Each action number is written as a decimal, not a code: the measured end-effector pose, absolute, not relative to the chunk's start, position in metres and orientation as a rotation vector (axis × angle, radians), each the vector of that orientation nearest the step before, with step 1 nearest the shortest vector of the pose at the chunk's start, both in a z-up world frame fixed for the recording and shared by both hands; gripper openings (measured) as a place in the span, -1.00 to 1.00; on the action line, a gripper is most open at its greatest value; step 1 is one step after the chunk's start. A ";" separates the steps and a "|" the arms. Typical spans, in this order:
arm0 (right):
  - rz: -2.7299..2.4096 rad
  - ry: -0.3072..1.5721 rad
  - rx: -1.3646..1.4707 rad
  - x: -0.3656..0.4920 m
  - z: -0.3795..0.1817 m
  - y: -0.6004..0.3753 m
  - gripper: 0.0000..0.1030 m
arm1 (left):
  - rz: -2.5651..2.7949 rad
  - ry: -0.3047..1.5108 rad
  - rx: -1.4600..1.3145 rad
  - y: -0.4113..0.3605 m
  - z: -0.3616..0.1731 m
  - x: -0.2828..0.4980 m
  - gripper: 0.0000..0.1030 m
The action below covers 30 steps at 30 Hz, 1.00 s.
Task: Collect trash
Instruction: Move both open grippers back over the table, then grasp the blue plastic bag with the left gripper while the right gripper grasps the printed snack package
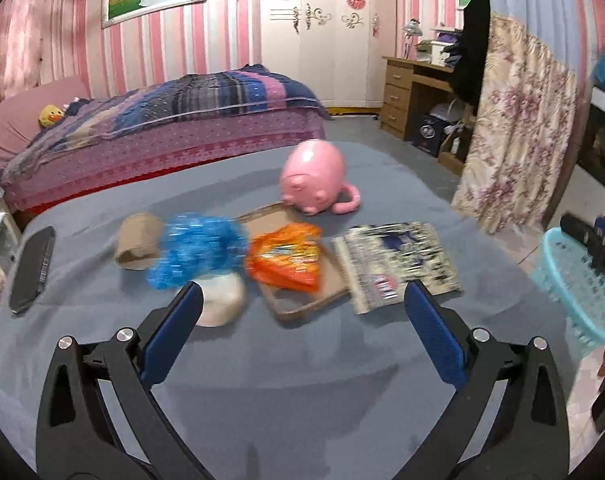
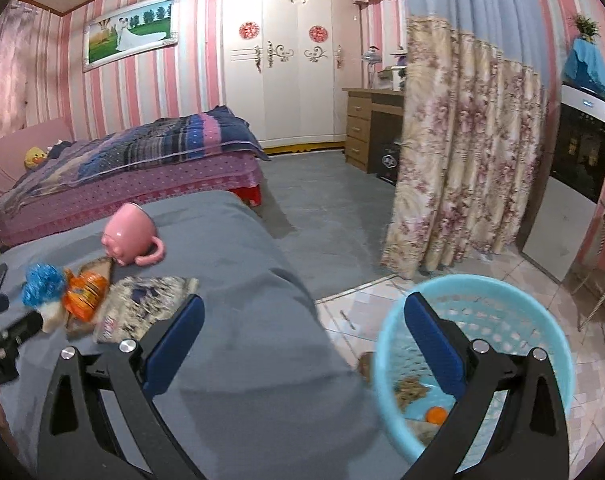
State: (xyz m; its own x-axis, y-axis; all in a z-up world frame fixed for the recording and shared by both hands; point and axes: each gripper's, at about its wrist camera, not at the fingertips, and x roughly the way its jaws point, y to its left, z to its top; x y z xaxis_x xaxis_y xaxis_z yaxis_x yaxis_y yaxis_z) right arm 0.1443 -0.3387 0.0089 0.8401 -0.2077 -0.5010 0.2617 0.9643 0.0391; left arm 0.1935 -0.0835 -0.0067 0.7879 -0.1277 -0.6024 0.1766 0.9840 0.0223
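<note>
From the left wrist camera, the left gripper [image 1: 302, 300] hovers with its jaws spread wide and empty above a table covered in grey-blue cloth [image 1: 282, 380]. Just beyond its blue fingertips [image 1: 190, 300] lies a loose cluster of items: a crumpled brown paper cup [image 1: 138, 246] on its side, a blurred blue shiny wrapper [image 1: 200, 250], a pale rounded object [image 1: 222, 300] that cannot be identified, an orange snack wrapper [image 1: 288, 260] resting on a flat cardboard piece [image 1: 302, 300], and a printed booklet [image 1: 398, 264] to the right. A pink pig-faced mug [image 1: 314, 178] lies tipped behind them, and a dark phone [image 1: 32, 268] sits well apart at the left edge. A light blue plastic basket [image 1: 574, 288] shows at the far right, off the table. From the right wrist camera, the right gripper [image 2: 302, 328] is also wide open and holds nothing, poised between the table edge and the basket, which stands on the tiled floor [image 2: 354, 308] and already contains some brownish scraps and a small orange object [image 2: 436, 414]. The main risks, judged from here, are that the light, crinkly wrappers slip from the wide pads, that the left jaws catch the cloth or the pale object along with the wrapper, or that the phone, mug or booklet are mistaken for trash.
</note>
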 end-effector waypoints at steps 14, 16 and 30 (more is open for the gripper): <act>-0.173 0.617 0.075 0.201 -0.027 -0.312 0.90 | -0.046 0.726 0.014 -0.006 -0.031 0.229 0.89; -0.186 0.623 0.059 0.203 -0.031 -0.315 0.90 | -0.062 0.730 -0.012 -0.006 -0.038 0.236 0.89; -0.140 0.629 0.040 0.217 -0.033 -0.312 0.90 | -0.074 0.802 -0.035 -0.017 -0.049 0.297 -0.28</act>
State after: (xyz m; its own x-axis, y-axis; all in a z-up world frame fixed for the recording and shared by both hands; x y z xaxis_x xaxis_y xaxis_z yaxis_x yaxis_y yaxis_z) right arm 0.2170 -0.3119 -0.0329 0.7997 -0.1186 -0.5885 0.1429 0.9897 -0.0052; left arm 0.2973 -0.0170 -0.0491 0.6926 -0.0800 -0.7169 0.0533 0.9968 -0.0597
